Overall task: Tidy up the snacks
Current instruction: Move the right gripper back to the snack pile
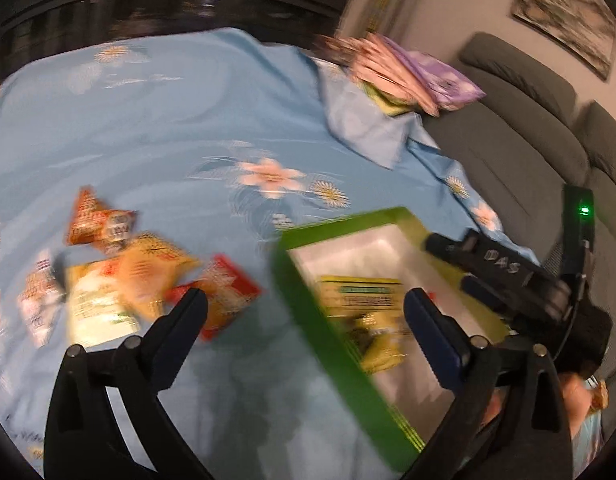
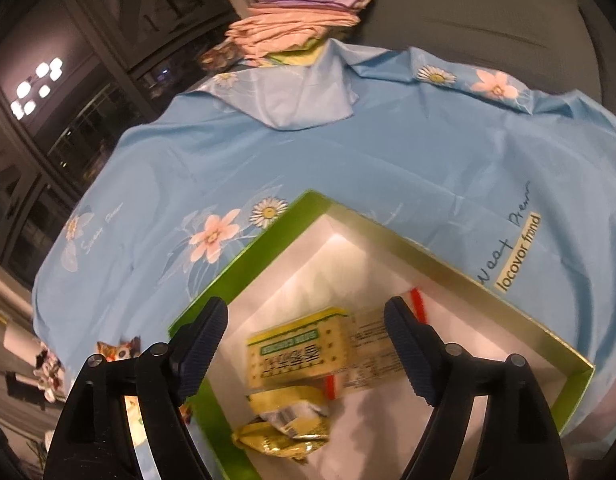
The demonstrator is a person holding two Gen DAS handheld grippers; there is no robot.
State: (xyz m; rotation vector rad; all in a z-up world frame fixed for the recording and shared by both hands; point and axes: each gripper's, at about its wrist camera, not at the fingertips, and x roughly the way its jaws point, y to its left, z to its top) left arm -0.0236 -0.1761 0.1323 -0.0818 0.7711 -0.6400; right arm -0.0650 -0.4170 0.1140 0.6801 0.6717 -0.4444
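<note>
Green cardboard box sat under our empty, spread right tongs, yellow foil packets inside. Ahead-left of our spread left tongs, loose crinkly packets looked light, slippery; we judged pinching a sealed edge best.

- "locovor frond" is printed in dark letters on a pale strip on the blue flowered cloth, beside cursive script too loose to read
- "DAS" stands in raised letters on the black right hand-held gripper
- Print on the yellow snack packet is blurred, unreadable
</note>
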